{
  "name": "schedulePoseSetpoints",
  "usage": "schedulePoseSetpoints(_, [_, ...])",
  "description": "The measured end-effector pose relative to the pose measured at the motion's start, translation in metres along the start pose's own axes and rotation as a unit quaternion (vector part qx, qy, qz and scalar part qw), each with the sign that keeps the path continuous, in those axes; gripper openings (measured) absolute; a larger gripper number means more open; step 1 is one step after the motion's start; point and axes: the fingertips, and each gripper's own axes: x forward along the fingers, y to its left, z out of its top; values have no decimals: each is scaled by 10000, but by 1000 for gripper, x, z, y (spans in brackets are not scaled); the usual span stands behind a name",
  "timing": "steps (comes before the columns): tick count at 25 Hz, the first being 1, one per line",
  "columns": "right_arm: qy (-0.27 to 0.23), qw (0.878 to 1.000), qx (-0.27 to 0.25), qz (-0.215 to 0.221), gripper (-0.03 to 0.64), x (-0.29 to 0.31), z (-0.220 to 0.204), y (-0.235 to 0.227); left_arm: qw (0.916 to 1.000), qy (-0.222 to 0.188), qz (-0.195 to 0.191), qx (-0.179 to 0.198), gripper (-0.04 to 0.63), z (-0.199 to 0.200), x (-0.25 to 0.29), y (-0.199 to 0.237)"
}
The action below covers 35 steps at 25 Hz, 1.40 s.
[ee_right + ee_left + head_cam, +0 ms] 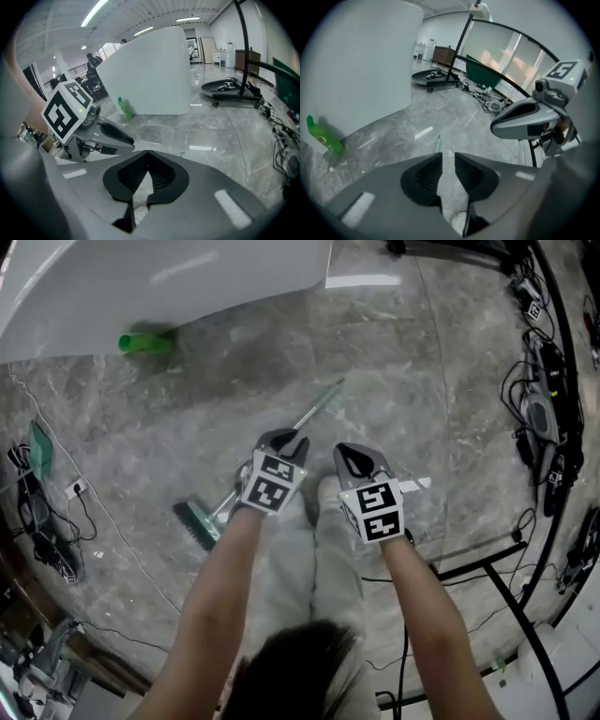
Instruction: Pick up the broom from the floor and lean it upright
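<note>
Floor: grey marbled tile (422, 362), pretty shiny, with a big white curved panel (159, 277) along the top of the head view.
Broom: (314, 411) flat on the floor, not picked up yet. Green bristle head (197, 523) at the lower left, with the pale see-through handle running up and right from it.
Left gripper: (284, 442) right over the middle of the broom's handle in the head view, pointing steeply down. Jaws only a narrow crack apart, just floor and the far end of the handle showing through the gap, pads not pressing on anything. Can't tell if touching the handle.
Right gripper: (354, 457) just right of the broom's handle and beside the left one, not touching it. Jaw tips pressed together, nothing between them.
Trousers: pale legs (319, 559) just right of the broom head, below both grippers.
Green bottle: (142, 341) well beyond the broom head, at the foot of the white panel.
Cables: (539, 418) a tangle well off to the right of the broom's handle end.
Black stand: (506, 587) lower right, well apart from the broom.
</note>
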Motion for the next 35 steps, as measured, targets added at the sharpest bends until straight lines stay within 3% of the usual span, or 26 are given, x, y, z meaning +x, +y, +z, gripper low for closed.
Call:
schedulePoseSetpoints(9, [332, 9965, 719, -265, 2, 45, -70, -25, 9944, 938, -69, 475, 89, -58, 89, 24])
schedulePoseSetpoints(13, [421, 9963, 698, -269, 2, 66, -80, -27, 9884, 1364, 22, 669, 89, -84, 119, 37])
schedulePoseSetpoints(20, [429, 9983, 306, -232, 2, 91, -75, -35, 9820, 1684, 85, 849, 89, -98, 153, 42])
schedulePoseSetpoints(30, [582, 9976, 139, -335, 2, 93, -86, -52, 9837, 1538, 400, 838, 74, -103, 164, 45])
schedulePoseSetpoints(35, [621, 9976, 45, -288, 2, 81, -86, -47, 9873, 1317, 435, 773, 72, -84, 150, 46])
